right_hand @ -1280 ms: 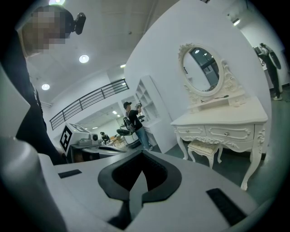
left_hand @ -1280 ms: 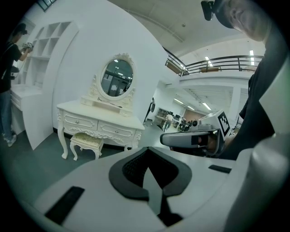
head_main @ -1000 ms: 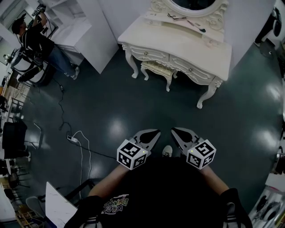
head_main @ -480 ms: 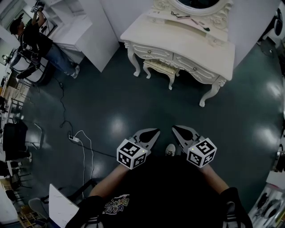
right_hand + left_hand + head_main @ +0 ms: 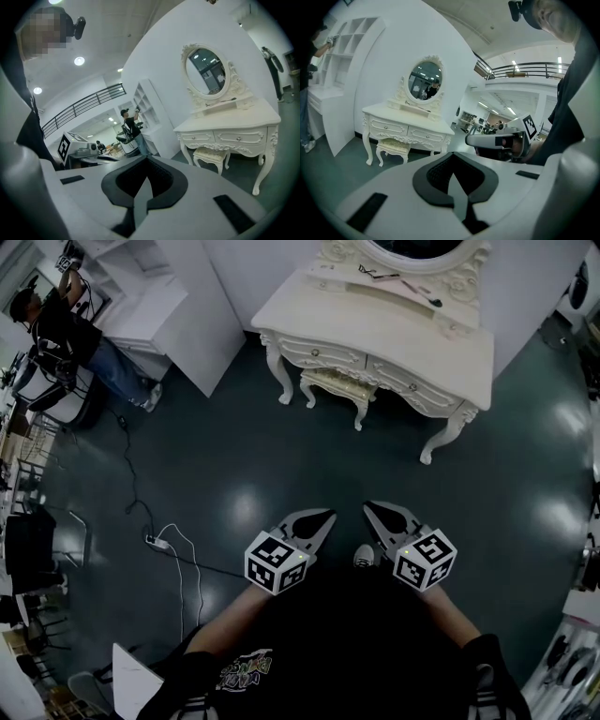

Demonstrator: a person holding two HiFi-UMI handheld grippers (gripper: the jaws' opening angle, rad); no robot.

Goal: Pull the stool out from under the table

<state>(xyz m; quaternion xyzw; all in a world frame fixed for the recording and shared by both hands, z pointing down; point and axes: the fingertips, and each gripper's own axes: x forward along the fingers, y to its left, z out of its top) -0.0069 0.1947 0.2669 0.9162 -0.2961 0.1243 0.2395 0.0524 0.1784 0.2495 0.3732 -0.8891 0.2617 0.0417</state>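
A cream stool [image 5: 334,385] with a padded seat stands tucked under a white carved dressing table [image 5: 375,329] at the far side of the dark floor. The stool [image 5: 393,146] shows under the table [image 5: 408,124] in the left gripper view, and the stool [image 5: 212,157] sits below the table [image 5: 229,129] in the right gripper view. My left gripper [image 5: 326,517] and right gripper [image 5: 370,509] are held side by side close to my body, well short of the stool. Both are shut with nothing between the jaws.
An oval mirror [image 5: 412,249] tops the table, with small items lying on it. A white shelf unit [image 5: 173,310] stands at the left, where a person [image 5: 70,334] works. A cable and power strip [image 5: 157,540] lie on the floor to my left. My shoe [image 5: 364,557] shows between the grippers.
The view has shifted slightly; the table and stool sit a little lower and nearer in the frame. Both grippers keep their pose, shut.
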